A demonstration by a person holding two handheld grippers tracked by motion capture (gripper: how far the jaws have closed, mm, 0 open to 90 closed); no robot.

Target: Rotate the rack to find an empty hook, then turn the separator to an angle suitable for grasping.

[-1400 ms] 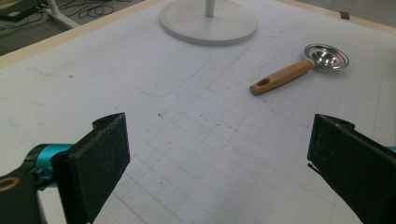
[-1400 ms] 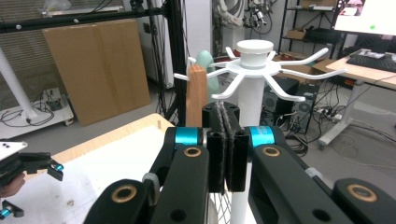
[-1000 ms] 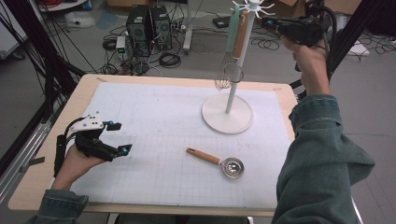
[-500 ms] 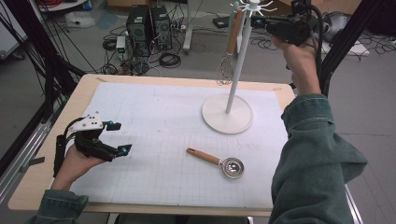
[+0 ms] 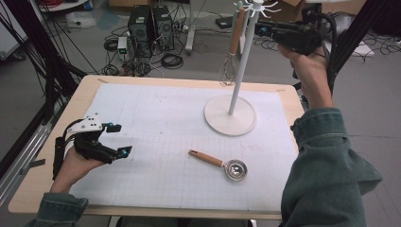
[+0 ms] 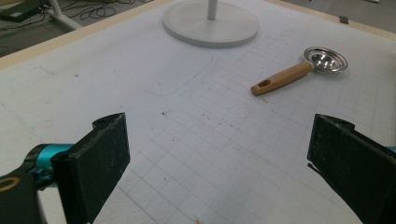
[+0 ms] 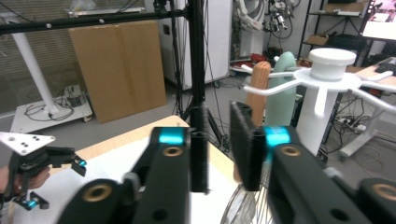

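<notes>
— Which step is the person on?

— Hanging utensils, it seems. The right gripper (image 5: 260, 29) is up by the rack (image 5: 242, 61) top, jaws a narrow gap apart with nothing between; the whisk (image 5: 231, 47) hangs on the far-side hook.

— And next?

— Likely the strainer (image 5: 222, 165), lying near the mat's front, right of the left gripper (image 5: 118, 139), which rests wide open and empty. It needs a grasp on the wooden handle.

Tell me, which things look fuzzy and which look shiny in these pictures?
In the right gripper view, the right hand-held gripper looms close and soft, while the white rack top behind looks sharper. In the left gripper view, the strainer bowl shines bright. The high view is evenly lit, with faint shadows.
</notes>
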